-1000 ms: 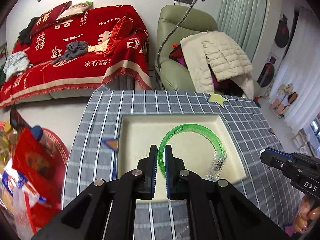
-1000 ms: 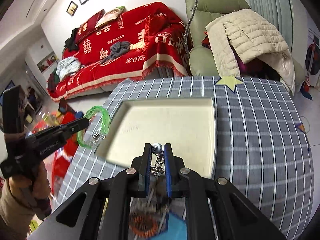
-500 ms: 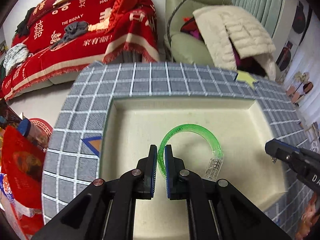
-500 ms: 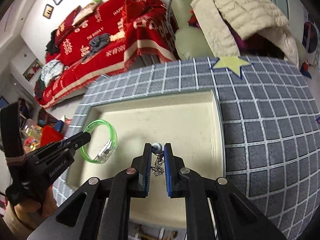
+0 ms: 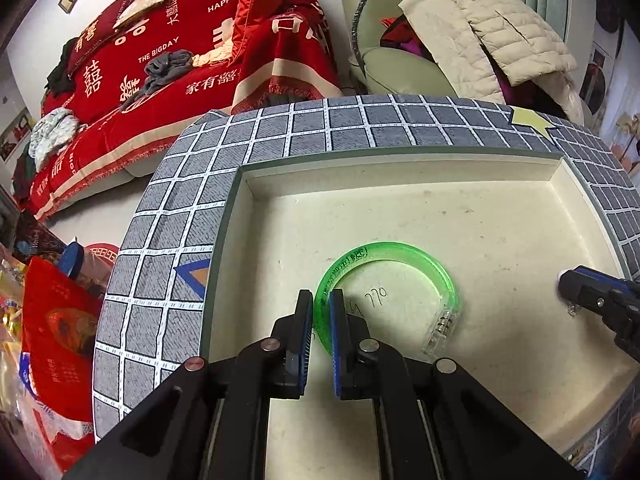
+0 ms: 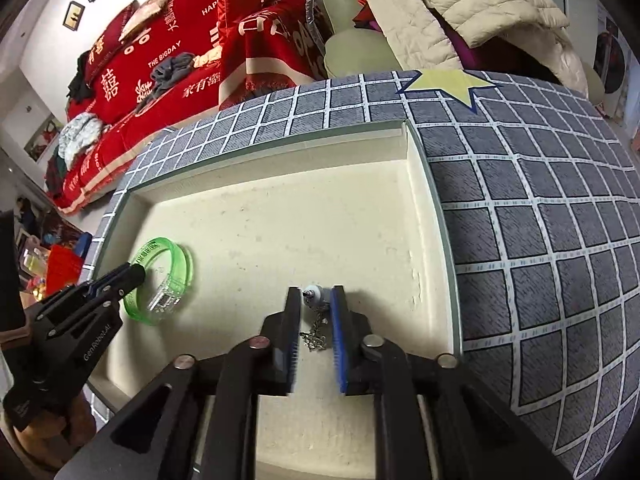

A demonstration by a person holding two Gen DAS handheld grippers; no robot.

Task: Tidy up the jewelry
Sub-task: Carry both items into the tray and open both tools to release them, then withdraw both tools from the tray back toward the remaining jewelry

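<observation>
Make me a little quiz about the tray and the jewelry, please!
1. True or false: the green bracelet is between the left gripper pads.
2. Which gripper has just been opening? A left, B right.
3. Fill in: the pearl pendant on a chain lies inside the cream ____.

Key:
1. True.
2. B. The right gripper jaws have just been opening, with the pendant lying loose between them.
3. Tray.

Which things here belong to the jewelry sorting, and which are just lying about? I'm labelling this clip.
Job: green bangle, held by left gripper; chain pendant between right gripper's just-opened jaws; cream tray.
Lying about: red sofa throw, beige jacket, checked tablecloth.
</observation>
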